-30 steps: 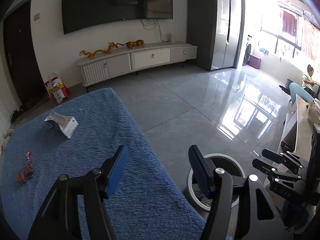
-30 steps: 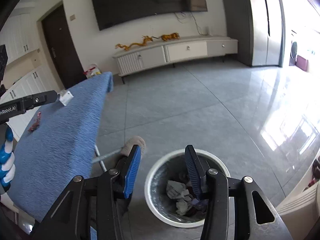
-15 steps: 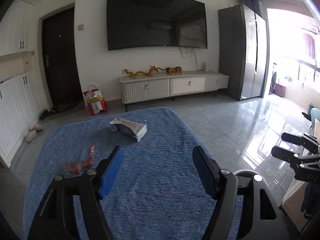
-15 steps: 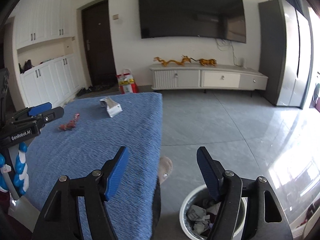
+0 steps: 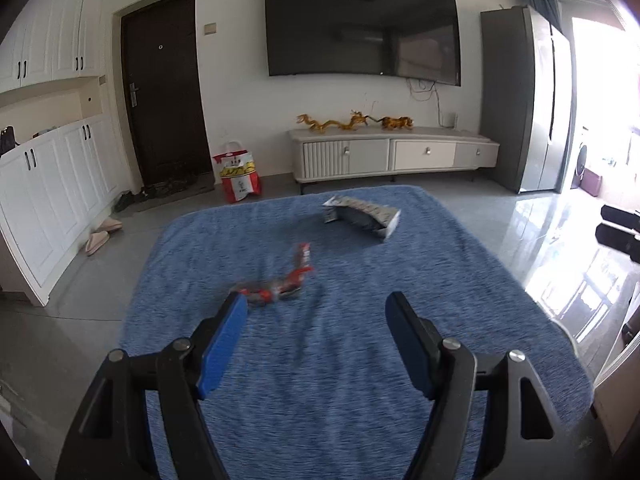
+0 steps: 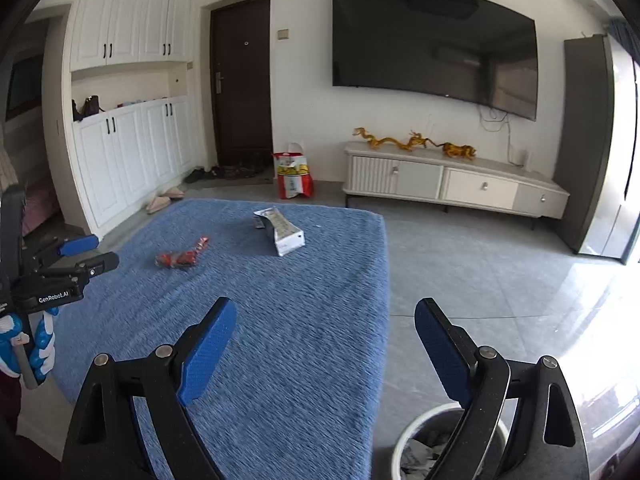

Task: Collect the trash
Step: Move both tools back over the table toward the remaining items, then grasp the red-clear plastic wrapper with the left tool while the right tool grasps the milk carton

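Note:
A red crumpled wrapper [image 5: 280, 282] lies on the blue-covered table [image 5: 340, 380], just beyond my left gripper [image 5: 316, 316], which is open and empty. A white and grey packet [image 5: 362, 216] lies farther back on the table. In the right wrist view the wrapper [image 6: 182, 256] and packet [image 6: 282, 230] lie ahead to the left. My right gripper [image 6: 324, 326] is open and empty over the table's right edge, above the white trash bin [image 6: 432, 444] that holds crumpled paper. The left gripper [image 6: 86, 254] shows at the left edge.
Grey tiled floor lies right of the table [image 6: 280, 340]. A TV cabinet [image 5: 394, 154] stands at the far wall under a wall TV. A red and white bag [image 5: 238, 178] sits on the floor by the dark door. White cupboards [image 5: 52, 184] line the left.
Both grippers have swung left from the trash bin toward the table. The wrapper and packet now lie ahead of the left gripper. The right gripper's jaws have widened.

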A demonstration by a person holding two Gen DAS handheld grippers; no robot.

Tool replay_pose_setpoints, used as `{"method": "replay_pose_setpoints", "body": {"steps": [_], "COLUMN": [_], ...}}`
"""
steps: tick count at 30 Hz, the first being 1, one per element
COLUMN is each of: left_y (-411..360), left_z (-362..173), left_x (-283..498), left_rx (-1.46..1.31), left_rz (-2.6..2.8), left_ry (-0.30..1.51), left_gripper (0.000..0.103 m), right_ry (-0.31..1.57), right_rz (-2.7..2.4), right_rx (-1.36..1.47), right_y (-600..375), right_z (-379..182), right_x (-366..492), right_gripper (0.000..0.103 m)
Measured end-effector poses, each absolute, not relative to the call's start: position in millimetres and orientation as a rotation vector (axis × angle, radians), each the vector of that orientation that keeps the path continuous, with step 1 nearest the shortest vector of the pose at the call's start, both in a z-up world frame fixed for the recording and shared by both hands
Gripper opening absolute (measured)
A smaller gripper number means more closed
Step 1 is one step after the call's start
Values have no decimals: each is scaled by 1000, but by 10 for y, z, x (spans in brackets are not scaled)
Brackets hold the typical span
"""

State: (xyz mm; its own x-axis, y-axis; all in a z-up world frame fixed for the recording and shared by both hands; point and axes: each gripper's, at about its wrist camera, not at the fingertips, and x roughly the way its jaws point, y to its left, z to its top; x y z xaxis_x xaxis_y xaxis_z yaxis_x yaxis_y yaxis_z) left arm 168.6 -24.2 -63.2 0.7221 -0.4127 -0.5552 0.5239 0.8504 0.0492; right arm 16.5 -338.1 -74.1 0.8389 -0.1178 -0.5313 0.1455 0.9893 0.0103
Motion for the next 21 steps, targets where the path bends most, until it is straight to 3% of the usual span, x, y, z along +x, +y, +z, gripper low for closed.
{"method": "replay_pose_setpoints", "body": {"steps": [7, 21], "left_y": [-9, -537], "left_z": [-814, -1465], "left_x": [2255, 3247], "left_rx": [229, 352], "left_rz": [-581, -704], "left_ry": [628, 747], "left_gripper": [70, 67], "right_ry": [610, 722], "right_rz": [-79, 57], "right_rx": [39, 17], "right_y": [-3348, -3491], "right_z": [-889, -1357], "right_x": [676, 2284], "right_gripper": [90, 90]}}
